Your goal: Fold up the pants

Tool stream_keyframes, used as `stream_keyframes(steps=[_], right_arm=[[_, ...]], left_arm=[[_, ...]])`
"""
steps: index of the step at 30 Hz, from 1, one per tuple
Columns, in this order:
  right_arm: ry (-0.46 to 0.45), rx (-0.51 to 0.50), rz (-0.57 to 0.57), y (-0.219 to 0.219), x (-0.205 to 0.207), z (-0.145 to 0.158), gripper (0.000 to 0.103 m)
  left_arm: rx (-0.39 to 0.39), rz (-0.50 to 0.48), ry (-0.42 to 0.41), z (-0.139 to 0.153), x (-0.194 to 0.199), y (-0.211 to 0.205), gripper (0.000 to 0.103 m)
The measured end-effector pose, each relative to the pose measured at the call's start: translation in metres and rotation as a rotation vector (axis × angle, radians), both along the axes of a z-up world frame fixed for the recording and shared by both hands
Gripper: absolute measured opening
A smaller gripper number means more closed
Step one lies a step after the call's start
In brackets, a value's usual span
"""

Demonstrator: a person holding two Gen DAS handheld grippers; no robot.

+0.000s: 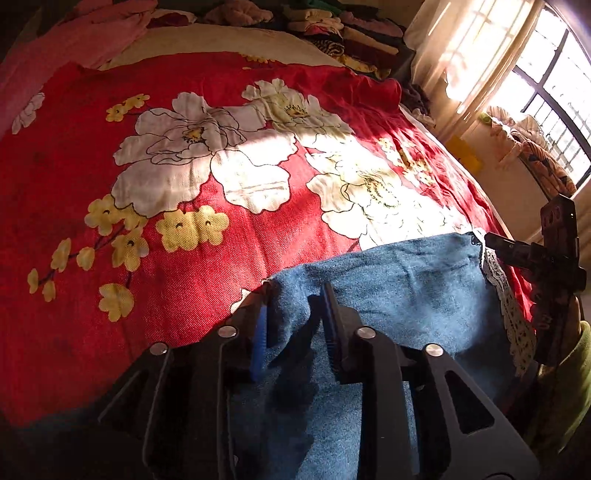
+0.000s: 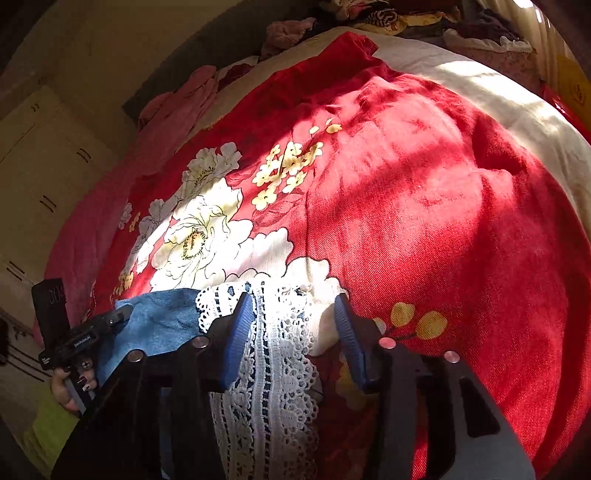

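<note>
Blue denim pants [image 1: 388, 288] with a white lace trim [image 1: 506, 310] lie on the near edge of a red floral bedspread [image 1: 184, 147]. My left gripper [image 1: 295, 299] is open, its jaws straddling the left corner of the denim. My right gripper [image 2: 295, 306] is open over the lace trim [image 2: 273, 350], with the denim [image 2: 159, 325] to its left. The right gripper also shows at the right edge of the left wrist view [image 1: 491, 240]. The left gripper shows at the left of the right wrist view [image 2: 125, 312].
Piles of clothes [image 1: 332, 26] lie along the far edge of the bed. A pink cloth [image 1: 74, 37] lies at the far left. A window with curtains [image 1: 517, 74] is to the right. Cupboards [image 2: 37, 166] stand left of the bed.
</note>
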State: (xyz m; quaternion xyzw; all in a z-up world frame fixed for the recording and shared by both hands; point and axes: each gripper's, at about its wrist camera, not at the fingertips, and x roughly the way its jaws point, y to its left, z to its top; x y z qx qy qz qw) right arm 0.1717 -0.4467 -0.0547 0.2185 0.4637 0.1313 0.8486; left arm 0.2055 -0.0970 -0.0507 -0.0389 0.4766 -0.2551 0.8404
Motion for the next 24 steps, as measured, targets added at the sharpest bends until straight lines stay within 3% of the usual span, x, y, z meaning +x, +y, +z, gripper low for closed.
stream_keyframes(steps=[4, 6, 7, 10, 12, 15, 17, 19, 21, 24], right_arm=[[0.006, -0.028, 0.052, 0.013, 0.003, -0.002, 0.051], [0.008, -0.050, 0.105, 0.025, 0.005, -0.004, 0.030], [0.003, -0.042, 0.127, 0.029, 0.004, -0.003, 0.018], [-0.083, -0.106, 0.120, 0.030, -0.004, 0.019, 0.016], [-0.140, -0.126, 0.086, 0.024, 0.000, 0.039, 0.016], [-0.166, -0.259, 0.083, 0.033, 0.017, 0.054, 0.016], [-0.127, -0.362, 0.097, 0.042, 0.032, 0.044, 0.016], [-0.057, -0.403, 0.105, 0.047, 0.045, 0.020, 0.017], [-0.031, -0.420, 0.092, 0.045, 0.047, 0.005, 0.024], [-0.053, -0.374, 0.042, 0.029, 0.032, 0.017, 0.042]], left_arm=[[0.035, -0.007, -0.004, -0.004, -0.001, -0.005, 0.029], [0.077, -0.004, -0.013, -0.004, -0.004, -0.011, 0.004], [0.090, -0.001, -0.021, -0.003, -0.004, -0.013, 0.004], [0.134, 0.018, -0.083, 0.013, -0.006, -0.018, 0.003], [0.141, 0.008, -0.119, 0.027, -0.001, -0.025, 0.003], [0.166, 0.020, -0.142, 0.035, 0.011, -0.035, 0.003], [0.219, 0.029, -0.178, 0.031, 0.017, -0.043, 0.003], [0.254, 0.046, -0.171, 0.019, 0.025, -0.046, 0.002], [0.246, 0.064, -0.134, 0.005, 0.028, -0.041, 0.008], [0.221, 0.087, -0.140, 0.007, 0.019, -0.028, 0.020]])
